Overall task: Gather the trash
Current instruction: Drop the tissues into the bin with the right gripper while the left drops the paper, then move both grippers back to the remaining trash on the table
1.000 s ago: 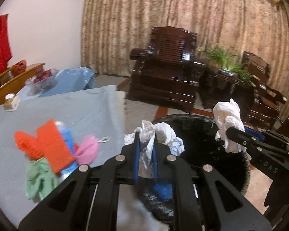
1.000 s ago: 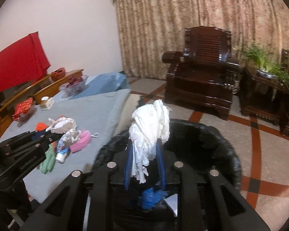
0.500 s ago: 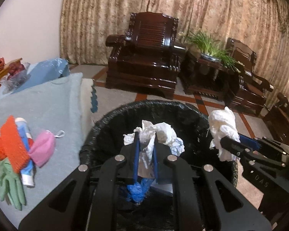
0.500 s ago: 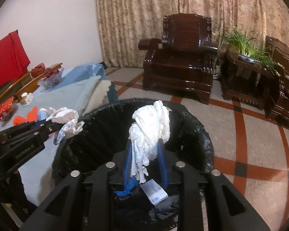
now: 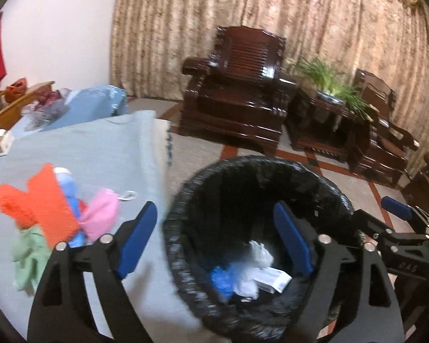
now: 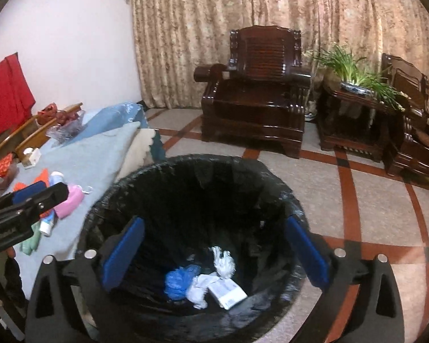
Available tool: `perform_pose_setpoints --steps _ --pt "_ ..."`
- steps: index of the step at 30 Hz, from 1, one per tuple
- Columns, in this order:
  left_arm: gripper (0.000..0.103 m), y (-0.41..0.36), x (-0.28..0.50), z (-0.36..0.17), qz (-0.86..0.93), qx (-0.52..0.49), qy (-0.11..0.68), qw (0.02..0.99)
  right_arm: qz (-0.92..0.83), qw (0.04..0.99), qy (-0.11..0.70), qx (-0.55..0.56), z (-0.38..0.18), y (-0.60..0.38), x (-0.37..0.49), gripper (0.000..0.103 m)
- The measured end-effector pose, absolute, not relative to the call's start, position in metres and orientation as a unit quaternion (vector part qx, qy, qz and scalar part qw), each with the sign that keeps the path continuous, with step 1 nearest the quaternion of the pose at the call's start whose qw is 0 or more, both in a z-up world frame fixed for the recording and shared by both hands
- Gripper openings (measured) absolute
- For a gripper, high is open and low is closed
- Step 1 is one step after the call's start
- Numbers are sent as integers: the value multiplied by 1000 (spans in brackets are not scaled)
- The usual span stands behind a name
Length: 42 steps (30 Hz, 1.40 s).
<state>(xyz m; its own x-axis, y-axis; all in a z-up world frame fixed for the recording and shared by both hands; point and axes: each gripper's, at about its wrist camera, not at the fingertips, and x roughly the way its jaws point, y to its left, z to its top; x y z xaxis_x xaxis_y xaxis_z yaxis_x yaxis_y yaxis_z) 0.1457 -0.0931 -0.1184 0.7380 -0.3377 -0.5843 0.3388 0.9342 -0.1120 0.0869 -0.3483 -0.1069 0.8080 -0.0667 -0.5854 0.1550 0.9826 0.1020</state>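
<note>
From my left tool I read only "DAS" in pale letters on the black body of my right gripper (image 5: pixel 397 208) off to its right, while the print on my left gripper (image 6: pixel 40 194) and on the white label (image 6: pixel 228 293) in the bin (image 6: pixel 243 171) is too blurred.

1. The left wrist view is smeared: the crumpled tissue (image 5: pixel 260 253) in the trash bin (image 5: pixel 183 245) has no sharp outline.
2. The near rim of the bin is hidden behind the left gripper (image 5: pixel 216 241) and cut by the bottom edge.
3. The blue tube (image 5: pixel 68 183) is mostly covered by an orange cloth (image 5: pixel 47 200).
4. Print on the small box (image 6: pixel 227 291) is too small to read.
5. The green glove (image 6: pixel 31 243) is partly hidden behind the other gripper's arm.
6. The red cloth (image 6: pixel 5 97) runs off the left edge.
</note>
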Motion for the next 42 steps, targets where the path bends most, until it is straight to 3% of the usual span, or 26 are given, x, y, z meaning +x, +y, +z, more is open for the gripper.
perform_pose_setpoints --steps 10,22,29,42 --pt "86 -1 129 -94 -79 -3 283 956 26 958 279 63 -90 -274 111 97" --pt "86 113 129 -106 33 -26 294 955 109 954 276 31 -97 -172 147 97" --pt "85 141 135 -124 54 -35 309 949 128 948 292 5 -116 -124 175 96" --pt "82 154 153 -149 54 -47 322 944 126 931 342 -21 -155 -91 213 81"
